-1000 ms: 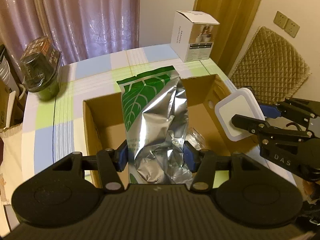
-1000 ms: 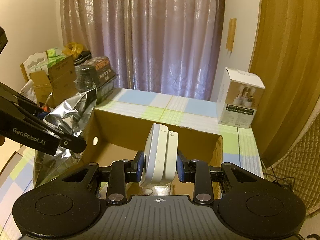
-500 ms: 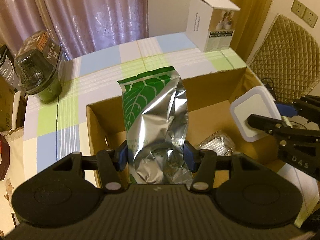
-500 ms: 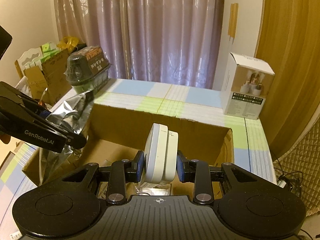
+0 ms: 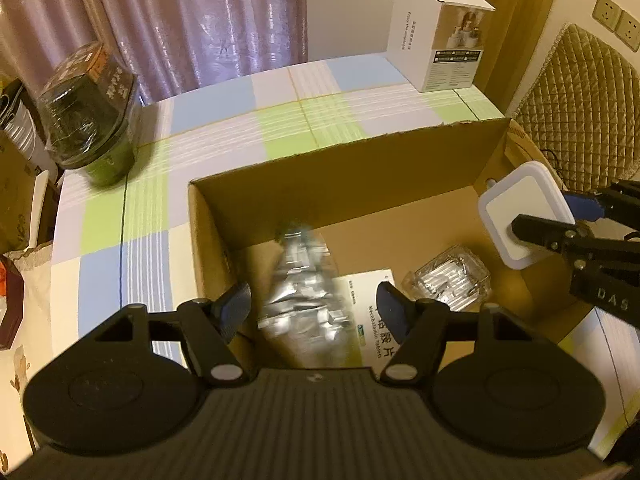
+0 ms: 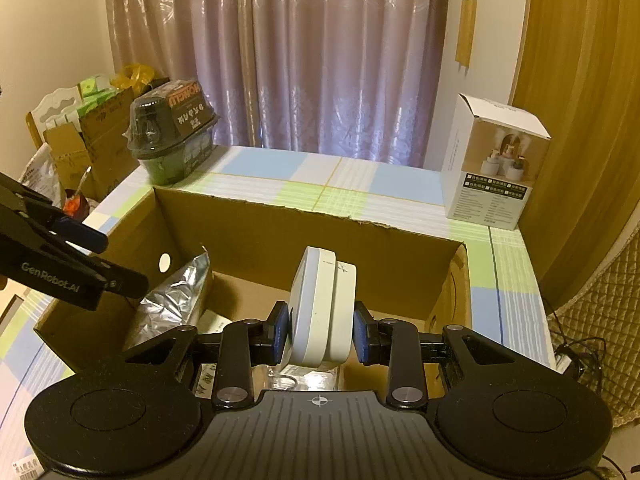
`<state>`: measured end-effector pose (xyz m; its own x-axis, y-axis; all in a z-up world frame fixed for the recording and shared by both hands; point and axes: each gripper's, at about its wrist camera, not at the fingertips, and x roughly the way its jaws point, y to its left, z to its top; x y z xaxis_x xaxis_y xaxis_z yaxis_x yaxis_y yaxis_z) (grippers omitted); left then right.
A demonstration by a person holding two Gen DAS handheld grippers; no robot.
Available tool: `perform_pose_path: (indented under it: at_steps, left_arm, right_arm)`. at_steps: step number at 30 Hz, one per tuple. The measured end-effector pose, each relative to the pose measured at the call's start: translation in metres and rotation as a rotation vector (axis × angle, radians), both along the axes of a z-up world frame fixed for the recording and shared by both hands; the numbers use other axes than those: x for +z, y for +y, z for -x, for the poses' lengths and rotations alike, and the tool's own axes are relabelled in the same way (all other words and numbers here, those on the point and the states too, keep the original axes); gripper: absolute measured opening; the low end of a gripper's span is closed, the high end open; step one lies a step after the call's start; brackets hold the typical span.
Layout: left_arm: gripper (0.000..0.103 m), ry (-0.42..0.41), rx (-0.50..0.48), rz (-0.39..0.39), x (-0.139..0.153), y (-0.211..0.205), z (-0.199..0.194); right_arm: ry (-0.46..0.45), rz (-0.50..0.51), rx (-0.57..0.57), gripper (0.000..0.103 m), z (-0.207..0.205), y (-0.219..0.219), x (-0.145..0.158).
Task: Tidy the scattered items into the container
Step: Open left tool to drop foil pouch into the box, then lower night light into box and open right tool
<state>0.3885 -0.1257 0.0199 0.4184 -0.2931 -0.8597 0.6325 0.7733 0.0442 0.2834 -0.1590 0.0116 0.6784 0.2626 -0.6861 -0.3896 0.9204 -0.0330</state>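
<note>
An open cardboard box (image 5: 352, 160) (image 6: 304, 224) stands on the checked tablecloth. My left gripper (image 5: 314, 306) is open above the box's left half; the silver foil pouch (image 5: 304, 288) is blurred below it, inside the box, and leans on the left wall in the right wrist view (image 6: 176, 300). My right gripper (image 6: 320, 330) is shut on a white square device (image 6: 324, 308) and holds it above the box's right side; the device also shows in the left wrist view (image 5: 524, 216). A white medicine carton (image 5: 372, 312) and a clear plastic packet (image 5: 452, 284) lie on the box floor.
A white product box (image 5: 436, 36) (image 6: 496, 164) stands at the table's far right. A dark wrapped container (image 5: 92, 108) (image 6: 172, 140) sits at the far left. A quilted chair (image 5: 580, 92) is right of the table. Cardboard clutter (image 6: 88, 136) stands beyond the left edge.
My left gripper has opened and let go of the foil pouch, which has dropped into the box. My right gripper still holds the white device over the box.
</note>
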Motion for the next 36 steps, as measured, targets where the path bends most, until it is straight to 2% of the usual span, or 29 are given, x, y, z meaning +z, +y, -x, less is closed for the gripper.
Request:
perform_pose_path:
  at_steps: [18,26,36]
  left_arm:
    - [0.07,-0.003,-0.005,0.019,0.002,0.017,0.007]
    - [0.07,-0.011,0.007,0.037,0.005,0.027,0.014]
    - [0.074,-0.019,0.013,0.049,0.017,0.044,0.039]
  right_arm:
    - [0.064,0.025,0.03,0.036,0.0,0.012,-0.018]
    - [0.054,0.018,0.003,0.036,0.007,0.004,-0.013]
    - [0.062,0.034,-0.007,0.036,0.035,0.008,0.004]
